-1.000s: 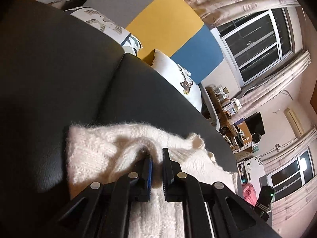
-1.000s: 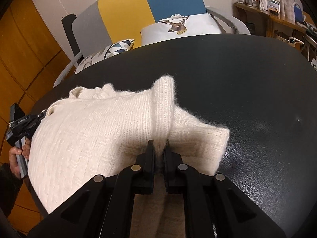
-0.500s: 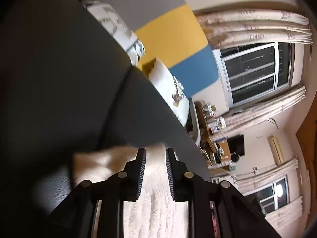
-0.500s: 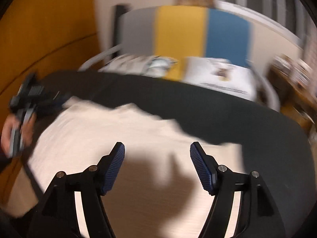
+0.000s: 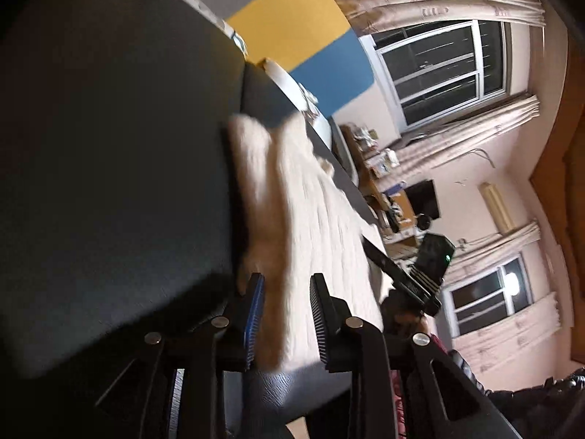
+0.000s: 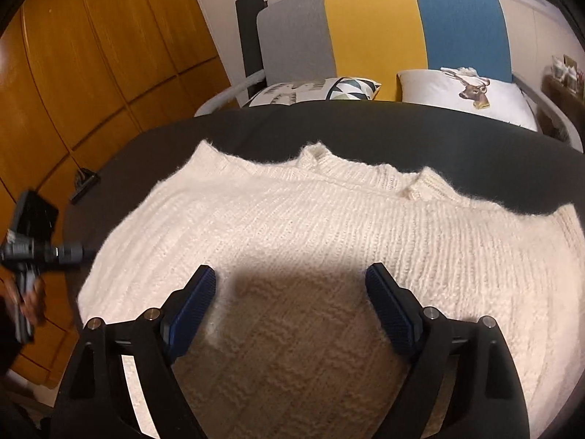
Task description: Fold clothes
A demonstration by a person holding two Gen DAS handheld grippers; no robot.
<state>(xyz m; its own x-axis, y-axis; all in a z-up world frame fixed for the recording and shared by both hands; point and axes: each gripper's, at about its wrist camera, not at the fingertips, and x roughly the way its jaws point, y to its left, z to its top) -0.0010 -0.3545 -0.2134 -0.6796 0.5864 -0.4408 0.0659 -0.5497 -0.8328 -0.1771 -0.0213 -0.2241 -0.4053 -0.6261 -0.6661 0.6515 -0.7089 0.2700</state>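
Cream knit: chunky ribbed sweater (image 6: 310, 226) spread flat on black leather surface (image 6: 365, 128), collar at 12 o'clock.
Right gripper (image 6: 290, 292): spread wide, grips nothing, hovers over sweater's middle.
Left gripper (image 5: 285, 314): parted narrowly, blurred sweater edge (image 5: 270, 219) in gap; contact unclear.
Pillows: deer-print white pillow (image 6: 471, 95) at 1 o'clock.

Behind the black surface (image 6: 365, 128) we see a headboard (image 6: 384, 25) in grey, yellow and blue panels, with two pillows against it: a geometric-print pillow (image 6: 318, 89) and a white deer pillow (image 6: 471, 97) (side by side, just apart). Orange wooden cabinets (image 6: 91, 73) fill the left. We also see curtained windows (image 5: 442, 69) and a cluttered shelf (image 5: 380, 168).
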